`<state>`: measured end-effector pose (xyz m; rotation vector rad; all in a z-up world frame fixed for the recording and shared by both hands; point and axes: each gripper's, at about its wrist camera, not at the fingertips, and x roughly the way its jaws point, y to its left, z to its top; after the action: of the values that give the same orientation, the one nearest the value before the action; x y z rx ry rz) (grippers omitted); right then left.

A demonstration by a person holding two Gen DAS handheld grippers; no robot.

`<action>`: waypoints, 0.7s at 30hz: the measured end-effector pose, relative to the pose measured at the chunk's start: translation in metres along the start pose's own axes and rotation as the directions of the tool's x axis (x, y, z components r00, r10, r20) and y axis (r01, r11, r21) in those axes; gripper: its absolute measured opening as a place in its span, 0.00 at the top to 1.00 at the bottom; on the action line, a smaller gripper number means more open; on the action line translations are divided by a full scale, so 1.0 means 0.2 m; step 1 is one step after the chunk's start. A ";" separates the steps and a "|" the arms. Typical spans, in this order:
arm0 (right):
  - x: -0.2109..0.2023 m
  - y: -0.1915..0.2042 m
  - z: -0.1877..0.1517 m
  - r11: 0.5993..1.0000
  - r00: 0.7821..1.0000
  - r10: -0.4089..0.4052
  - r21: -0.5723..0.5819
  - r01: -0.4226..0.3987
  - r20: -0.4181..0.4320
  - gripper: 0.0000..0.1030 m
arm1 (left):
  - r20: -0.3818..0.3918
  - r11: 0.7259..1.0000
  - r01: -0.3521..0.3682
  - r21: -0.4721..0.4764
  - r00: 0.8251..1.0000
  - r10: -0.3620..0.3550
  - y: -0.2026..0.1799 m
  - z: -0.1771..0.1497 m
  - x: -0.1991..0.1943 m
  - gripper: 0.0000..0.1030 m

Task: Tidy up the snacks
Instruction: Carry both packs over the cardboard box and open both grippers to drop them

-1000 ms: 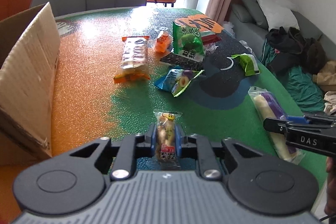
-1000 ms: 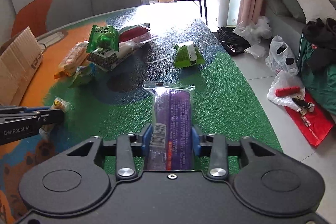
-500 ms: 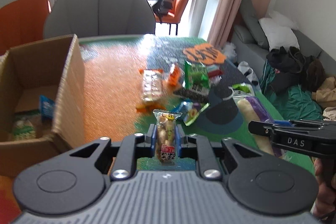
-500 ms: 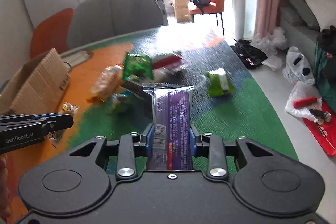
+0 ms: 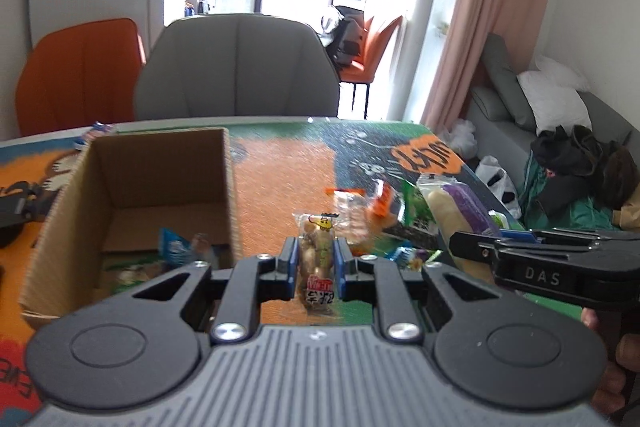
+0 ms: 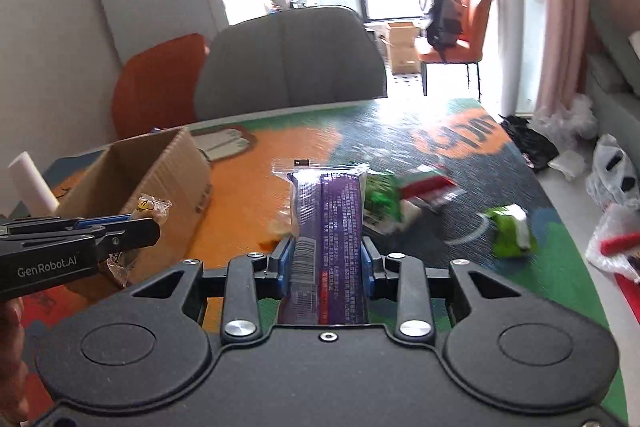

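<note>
Bright daylight from the far windows falls on a bench [image 5: 280, 163] printed in orange and green. Above it, a small clear packet of peanuts [image 5: 317, 259] stands upright, pinched between the blue pads of the left hand-held gripper [image 5: 316, 263], just right of an open cardboard box [image 5: 132, 187] with a few wrappers inside. To its right, a long purple snack pack [image 6: 330, 239] is clamped lengthwise in the right hand-held gripper [image 6: 326, 263], sticking out past the fingertips. Loose green and red snack bags [image 6: 404, 199] lie on the bench beyond both grippers.
</note>
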<state>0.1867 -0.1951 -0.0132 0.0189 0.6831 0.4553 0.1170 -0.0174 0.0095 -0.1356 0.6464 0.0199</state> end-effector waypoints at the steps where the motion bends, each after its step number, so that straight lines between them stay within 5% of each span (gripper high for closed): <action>1: 0.01 0.02 0.01 1.000 1.000 0.008 -0.005 -0.008 0.002 0.69 | 0.007 1.000 -0.006 -0.003 1.000 0.006 0.02 0.00 -0.02 0.83; 21: 0.11 0.44 0.17 0.990 0.993 0.116 -0.082 -0.113 0.036 0.69 | 0.065 0.991 -0.096 -0.094 0.993 0.102 0.40 0.07 -0.15 0.83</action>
<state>0.1860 -0.1019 0.0141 -0.0080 0.6251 0.5913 0.0957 0.0642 0.0291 -0.1899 0.5825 0.1498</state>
